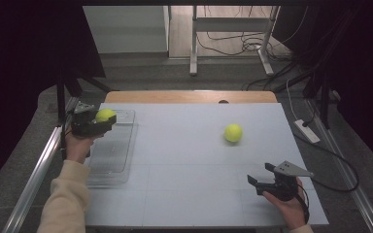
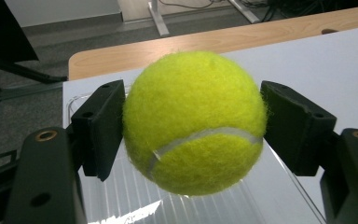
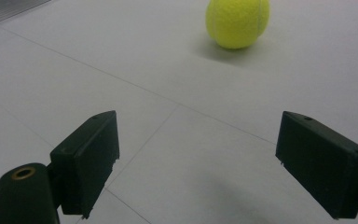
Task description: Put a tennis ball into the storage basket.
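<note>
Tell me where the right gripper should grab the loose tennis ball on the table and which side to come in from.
Grip the loose tennis ball across its widest middle. It is round and stands free on the white table, so any side would probably do; the open right gripper is likely best going straight ahead, low, one jaw on each side.

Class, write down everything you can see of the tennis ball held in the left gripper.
The held tennis ball is bright yellow-green and fuzzy, like felt, with a pale curved seam across its lower front. It looks whole and round. The left gripper has its two black jaws shut on the ball's opposite sides, holding it up above the far end of a clear ribbed plastic tray at the table's left. Nothing but the jaws touches it.
</note>
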The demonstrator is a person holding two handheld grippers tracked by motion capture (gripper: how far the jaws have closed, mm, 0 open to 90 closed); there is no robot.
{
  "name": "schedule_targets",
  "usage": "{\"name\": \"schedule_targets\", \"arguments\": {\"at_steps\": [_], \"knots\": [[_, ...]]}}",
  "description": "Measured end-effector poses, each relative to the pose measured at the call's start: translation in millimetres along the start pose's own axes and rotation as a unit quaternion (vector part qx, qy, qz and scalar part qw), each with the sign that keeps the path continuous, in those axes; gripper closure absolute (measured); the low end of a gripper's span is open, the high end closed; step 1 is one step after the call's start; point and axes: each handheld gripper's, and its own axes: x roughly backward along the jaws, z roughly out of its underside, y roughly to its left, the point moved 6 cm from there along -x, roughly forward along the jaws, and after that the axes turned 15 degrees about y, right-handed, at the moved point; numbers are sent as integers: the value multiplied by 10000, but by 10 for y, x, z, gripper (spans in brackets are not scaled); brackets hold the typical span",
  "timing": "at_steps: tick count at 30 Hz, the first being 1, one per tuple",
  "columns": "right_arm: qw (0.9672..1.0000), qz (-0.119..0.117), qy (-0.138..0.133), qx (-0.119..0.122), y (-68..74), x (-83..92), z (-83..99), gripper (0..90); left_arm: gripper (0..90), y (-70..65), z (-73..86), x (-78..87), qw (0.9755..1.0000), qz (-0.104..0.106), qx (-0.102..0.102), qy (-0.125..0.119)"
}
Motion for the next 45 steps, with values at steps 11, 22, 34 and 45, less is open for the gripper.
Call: {"name": "schedule_targets", "arguments": {"at_steps": [11, 22, 34, 45], "knots": [[10000, 10, 16, -15, -4, -5, 2, 135, 265, 56, -36, -87, 9998, -38, 89, 161], [10000, 6, 25, -18, -3, -10, 4, 136, 266, 114, -26, -252, 9987, -106, 157, 463], [10000, 11, 24, -31, 0, -15, 6, 139, 265, 164, -4, -377, 9973, -204, 229, 673], [10000, 26, 36, -33, -8, -13, 8, 139, 265, 199, 36, -516, 9943, -382, 230, 973]]}}
